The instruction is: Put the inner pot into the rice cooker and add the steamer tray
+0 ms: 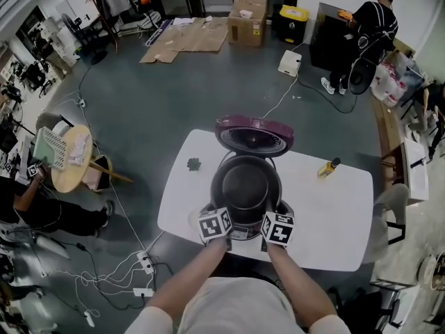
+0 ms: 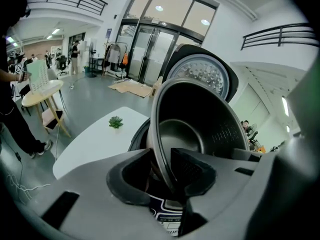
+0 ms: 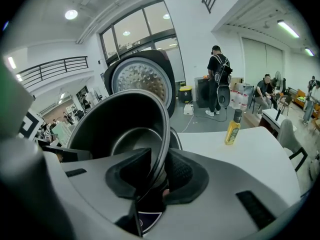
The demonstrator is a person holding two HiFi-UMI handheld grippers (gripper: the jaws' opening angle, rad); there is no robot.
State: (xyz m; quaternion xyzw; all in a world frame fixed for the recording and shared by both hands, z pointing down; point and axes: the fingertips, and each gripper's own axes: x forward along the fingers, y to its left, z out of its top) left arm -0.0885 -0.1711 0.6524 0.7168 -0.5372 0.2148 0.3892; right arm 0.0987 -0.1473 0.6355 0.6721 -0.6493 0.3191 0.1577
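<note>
The big white table with round corners [image 1: 334, 221] holds everything. The rice cooker with its dark purple lid [image 1: 254, 136] sits near the table's 6 o'clock edge, close to the person, so both arms can reach it. The lid stands open at 12 o'clock, which leaves the hole in the cooker free.

The dark round metal inner pot [image 1: 245, 186] is right over that hole. In both gripper views it looks tipped, with its rim above the cooker's rim, so I think it is not all the way in yet.

The left gripper [image 2: 167, 171] pinches the pot's rim at about 7 o'clock. The right gripper [image 3: 157, 171] pinches it at about 5 o'clock. Each has one jaw inside the pot and one outside. Two holds keep the pot from swinging.

The best way in looks like straight down, because the lid blocks 12 o'clock. The table is bare at 3 and 9 o'clock for pulling the grippers away.

A small yellow bottle with a dark cap [image 1: 328, 167] stands at 2 o'clock, well apart. A tiny green plant [image 1: 194, 163] lies at 10 o'clock. I cannot pick out the steamer tray.
</note>
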